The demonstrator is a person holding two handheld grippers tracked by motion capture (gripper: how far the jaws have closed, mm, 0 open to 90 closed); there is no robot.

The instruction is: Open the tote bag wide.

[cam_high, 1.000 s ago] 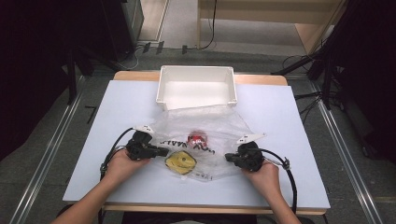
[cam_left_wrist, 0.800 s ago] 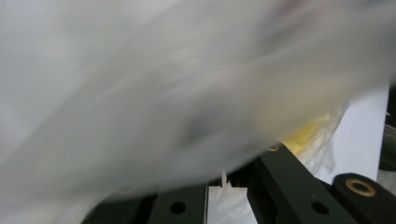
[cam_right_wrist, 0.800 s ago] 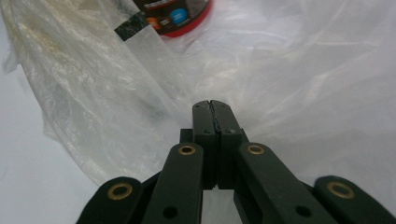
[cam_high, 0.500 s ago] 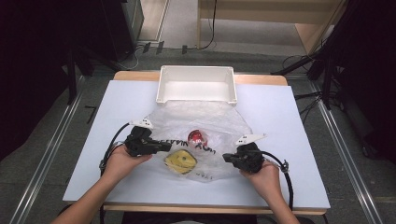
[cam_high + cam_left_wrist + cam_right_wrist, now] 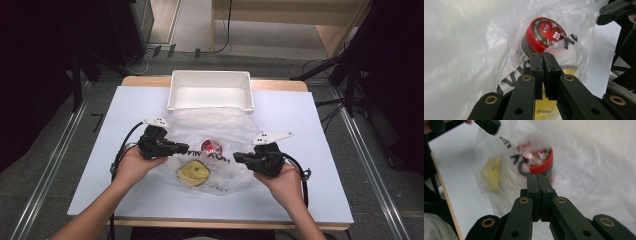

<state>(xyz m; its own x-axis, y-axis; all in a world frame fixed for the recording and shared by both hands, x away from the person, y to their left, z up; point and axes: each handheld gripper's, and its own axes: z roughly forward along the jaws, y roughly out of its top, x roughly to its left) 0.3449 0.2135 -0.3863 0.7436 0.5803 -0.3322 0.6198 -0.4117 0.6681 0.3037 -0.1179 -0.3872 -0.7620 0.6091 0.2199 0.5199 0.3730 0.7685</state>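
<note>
A clear plastic bag (image 5: 220, 127) with black lettering lies across the middle of the table. Inside it are a red-lidded can (image 5: 212, 147) and a flat yellow item (image 5: 193, 174). My left gripper (image 5: 186, 148) is shut on the bag's film at its left side, and my right gripper (image 5: 236, 157) is shut on the film at its right side. In the left gripper view the shut jaws (image 5: 542, 56) pinch plastic just below the can (image 5: 544, 32). The right gripper view shows its shut jaws (image 5: 539, 177) pinching film under the blurred can (image 5: 539, 162), with the yellow item (image 5: 490, 172) to the left.
An empty white tray (image 5: 210, 75) stands at the table's far edge, just beyond the bag. The white table top (image 5: 310, 200) runs out to both sides of the hands. Dark equipment and cables surround the table on the floor.
Both hands have risen, lifting the near part of the bag off the table. The can and the yellow item have shifted a little inside it.
</note>
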